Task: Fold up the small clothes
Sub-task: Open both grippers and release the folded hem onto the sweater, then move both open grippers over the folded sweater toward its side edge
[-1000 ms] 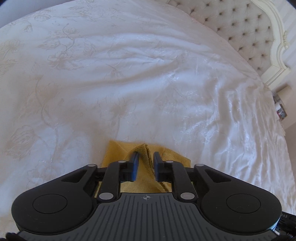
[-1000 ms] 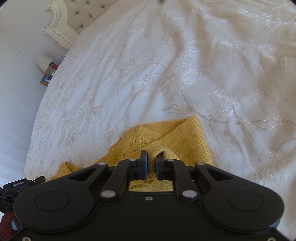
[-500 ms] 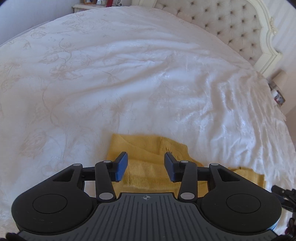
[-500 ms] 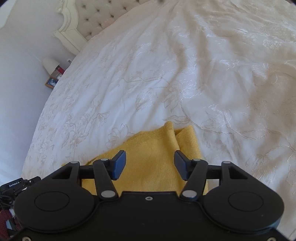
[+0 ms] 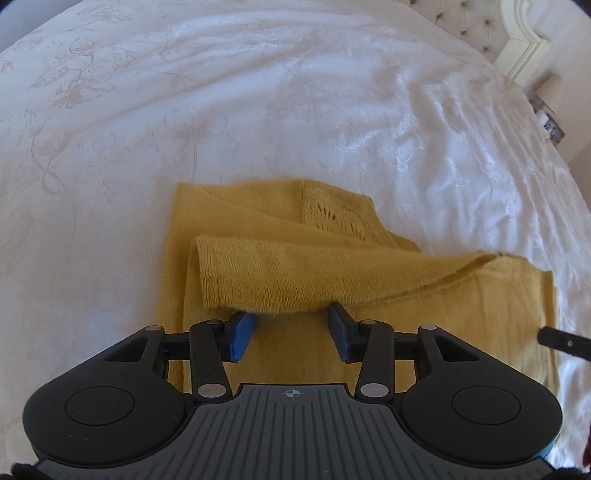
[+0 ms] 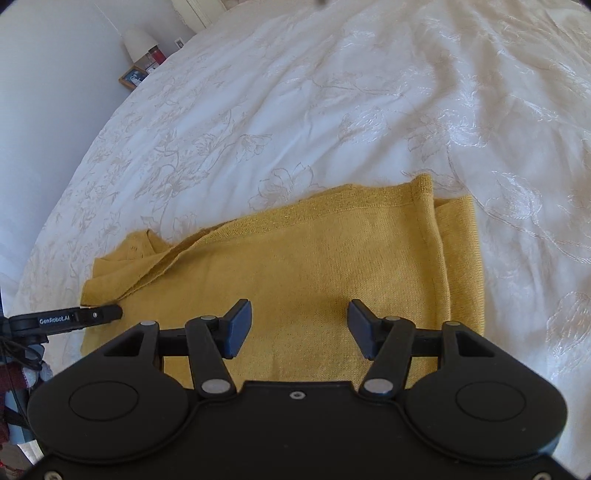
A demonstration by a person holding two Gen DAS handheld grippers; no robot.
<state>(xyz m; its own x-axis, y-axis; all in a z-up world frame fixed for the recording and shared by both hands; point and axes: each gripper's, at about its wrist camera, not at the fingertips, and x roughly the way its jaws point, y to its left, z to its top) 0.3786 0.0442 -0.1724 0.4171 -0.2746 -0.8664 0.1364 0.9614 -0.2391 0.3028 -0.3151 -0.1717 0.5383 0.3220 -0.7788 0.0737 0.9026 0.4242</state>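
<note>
A mustard-yellow knitted garment lies folded on the white bedspread. In the left wrist view a folded-over flap crosses it, with a lacy knit patch at the far edge. My left gripper hangs open just above the cloth, its blue pads at the near edge of the flap, nothing between them. In the right wrist view the same garment spreads flat with a doubled edge at the right. Over its middle my right gripper is open and holds nothing. The left gripper's body shows at that view's left edge.
The bed's embroidered white cover stretches far beyond the garment. A tufted headboard and its cream frame stand at the far right corner. A bedside lamp and a framed picture sit beside the bed.
Both grippers let go of the yellow cloth and opened wide. The garment, lifted and bunched before, now lies flat and folded. Both views have shifted so more of it shows.
</note>
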